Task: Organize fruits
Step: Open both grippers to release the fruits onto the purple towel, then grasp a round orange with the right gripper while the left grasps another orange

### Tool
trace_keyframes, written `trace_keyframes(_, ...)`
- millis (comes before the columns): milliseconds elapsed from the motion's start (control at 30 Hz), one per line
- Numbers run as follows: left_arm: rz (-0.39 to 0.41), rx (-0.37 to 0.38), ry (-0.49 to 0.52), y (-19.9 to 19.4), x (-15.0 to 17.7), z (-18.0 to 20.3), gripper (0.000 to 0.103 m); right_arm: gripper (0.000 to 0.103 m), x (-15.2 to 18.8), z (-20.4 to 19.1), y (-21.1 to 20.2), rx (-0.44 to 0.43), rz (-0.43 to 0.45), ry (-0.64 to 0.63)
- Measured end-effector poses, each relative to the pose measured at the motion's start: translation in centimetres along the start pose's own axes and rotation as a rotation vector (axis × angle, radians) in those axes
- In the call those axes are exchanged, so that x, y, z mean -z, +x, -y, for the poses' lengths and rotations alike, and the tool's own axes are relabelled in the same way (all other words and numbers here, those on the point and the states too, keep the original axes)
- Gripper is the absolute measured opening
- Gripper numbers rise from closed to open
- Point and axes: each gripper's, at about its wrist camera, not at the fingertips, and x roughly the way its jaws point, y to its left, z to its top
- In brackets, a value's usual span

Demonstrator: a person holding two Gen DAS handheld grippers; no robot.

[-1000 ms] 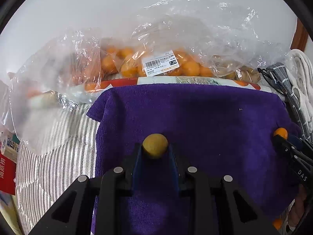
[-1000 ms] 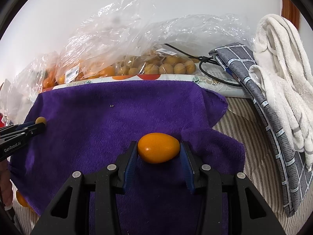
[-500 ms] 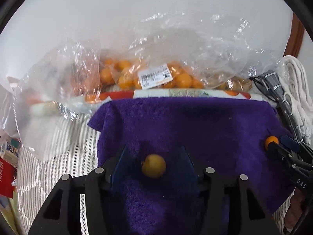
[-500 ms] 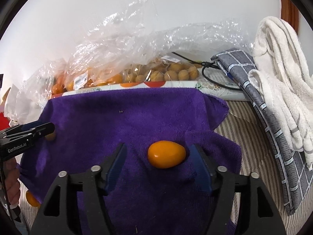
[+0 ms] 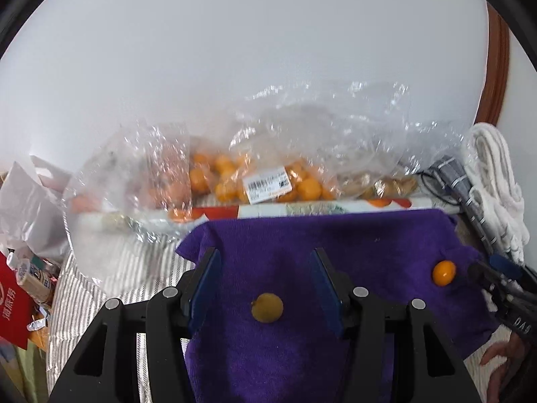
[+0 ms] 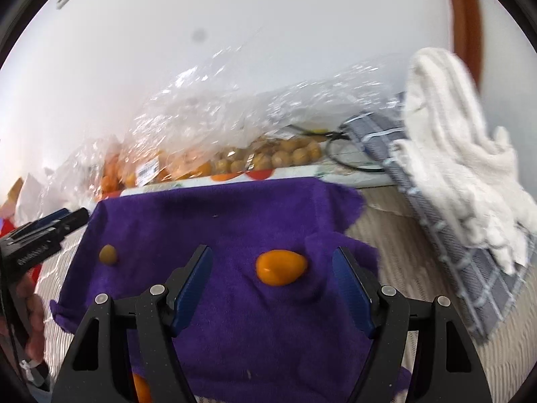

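Note:
A purple towel [image 5: 302,252] [image 6: 218,221] lies spread on striped bedding. A small yellow-brown fruit [image 5: 267,307] [image 6: 108,254] rests on it between the fingers of my open left gripper [image 5: 266,268], untouched. An orange oval fruit [image 6: 281,267] [image 5: 443,272] rests on the towel between the fingers of my open right gripper [image 6: 272,268], untouched. Clear plastic bags hold orange fruits [image 5: 228,181] [image 6: 117,174] and brownish fruits [image 5: 386,186] [image 6: 278,158] behind the towel. Each gripper shows at the edge of the other's view, the left gripper [image 6: 47,231] and the right gripper [image 5: 496,285].
A white towel [image 6: 463,154] [image 5: 493,181] and a grey checked cloth [image 6: 436,221] lie at the right, with a black cable [image 6: 349,164]. A red packet [image 5: 13,309] and small packages lie at the left. Another orange fruit [image 6: 141,388] lies at the towel's near edge. A white wall stands behind.
Both grippers opened, let their fruits down on the purple towel, then lifted and drew back. The fruits stay where they were set.

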Motion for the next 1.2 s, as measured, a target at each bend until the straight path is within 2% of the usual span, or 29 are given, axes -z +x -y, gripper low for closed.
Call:
trace_keyframes(100, 0.052, 0.037, 0.006, -2.2, -0.6, 0.2, 0.052, 0.073, 0.5, 0.0, -1.3, 0.045, -0.015, -0.023)
trace_keyframes(200, 0.099, 0.037, 0.031, -4.4, -1.1, 0.7, 0.052, 0.072, 1.1, -0.2, -3.0, 0.043, -0.031, -0.041)
trace_keyframes(333, 0.11, 0.02, 0.06, -6.8, -1.1, 1.3, 0.052, 0.072, 2.3, -0.6, -5.7, 0.047, -0.02, -0.06)
trace_keyframes(500, 0.116, 0.067, 0.024, -9.2, 1.5, 0.8, 0.052, 0.072, 4.0, -0.7, -7.8, 0.038, -0.042, -0.078)
trace_keyframes(667, 0.094, -0.02, 0.023, -10.0, 5.3, -0.7, 0.052, 0.072, 6.2, -1.3, -8.7, 0.01, -0.05, -0.117)
trace_keyframes(767, 0.073, -0.06, 0.032, -10.1, 7.5, -1.7, 0.052, 0.072, 7.5, -1.4, -9.0, 0.019, -0.017, -0.114)
trace_keyframes(933, 0.023, -0.109, 0.013, -10.2, 10.9, -3.9, 0.052, 0.071, 9.3, -1.4, -9.1, -0.043, 0.009, -0.079)
trace_keyframes(967, 0.012, -0.116, 0.006, -10.2, 11.5, -4.4, 0.052, 0.07, 9.6, -1.5, -8.9, -0.05, -0.002, -0.082)
trace_keyframes(1000, 0.0, -0.109, -0.003, -10.2, 12.1, -4.7, 0.052, 0.065, 9.9, -1.6, -8.6, -0.062, -0.017, -0.086)
trace_keyframes(1033, -0.018, -0.092, -0.019, -10.1, 12.7, -5.1, 0.052, 0.055, 10.1, -1.8, -8.3, -0.078, -0.036, -0.09)
trace_keyframes(1100, -0.049, -0.058, -0.046, -9.7, 13.8, -5.7, 0.05, 0.045, 10.8, -2.1, -7.5, -0.105, -0.078, -0.098)
trace_keyframes(1200, -0.085, -0.028, -0.075, -9.0, 15.4, -6.3, 0.046, 0.043, 11.5, -2.4, -6.4, -0.117, -0.106, -0.094)
